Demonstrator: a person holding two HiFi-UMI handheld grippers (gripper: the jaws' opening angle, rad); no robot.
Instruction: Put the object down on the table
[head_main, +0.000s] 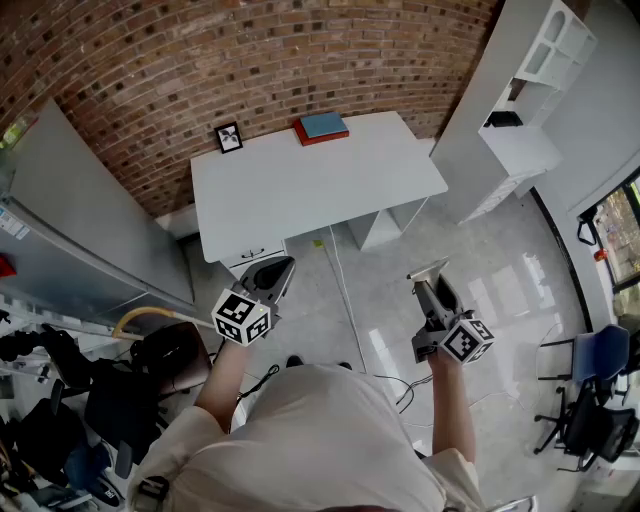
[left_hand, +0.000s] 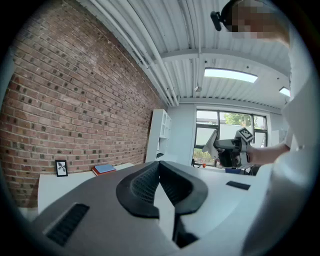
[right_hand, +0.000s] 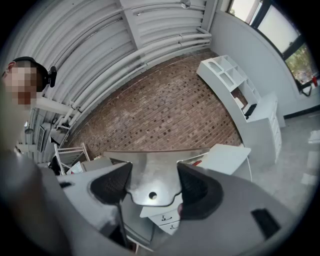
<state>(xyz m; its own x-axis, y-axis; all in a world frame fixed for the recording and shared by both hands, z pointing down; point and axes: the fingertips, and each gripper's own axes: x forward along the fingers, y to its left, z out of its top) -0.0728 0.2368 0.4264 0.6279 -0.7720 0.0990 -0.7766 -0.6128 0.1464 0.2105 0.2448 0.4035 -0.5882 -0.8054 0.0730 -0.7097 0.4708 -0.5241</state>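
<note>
Steel is what the right gripper (head_main: 436, 292) carries: a flat metal plate (right_hand: 150, 170) with a small round hole near its lower edge. It sits across the jaws, which stand wide with a pad against each side edge. The left gripper (left_hand: 160, 170) has its jaws brought together with nothing between them, so it offers no support. The plate is in the air over the polished floor (head_main: 380, 310), well apart from the white table (head_main: 300, 190) at the brick wall. The main risk, as I judge it, is the carry itself. A thin sheet pinched only by its edges can pivot or slide out if the wrist tilts or the squeeze eases. Any release before the tabletop is under it would send it to the floor. A white cable (head_main: 338, 270) on the floor runs from under the table toward the person's feet and could catch a foot. At the table, coming in too steep would land the plate on an edge, so it could clatter or skid. Aiming too far back could crowd the stacked books (head_main: 321, 128) or knock over the small framed picture (head_main: 229, 138). Setting it close to the front edge could leave it overhanging.
</note>
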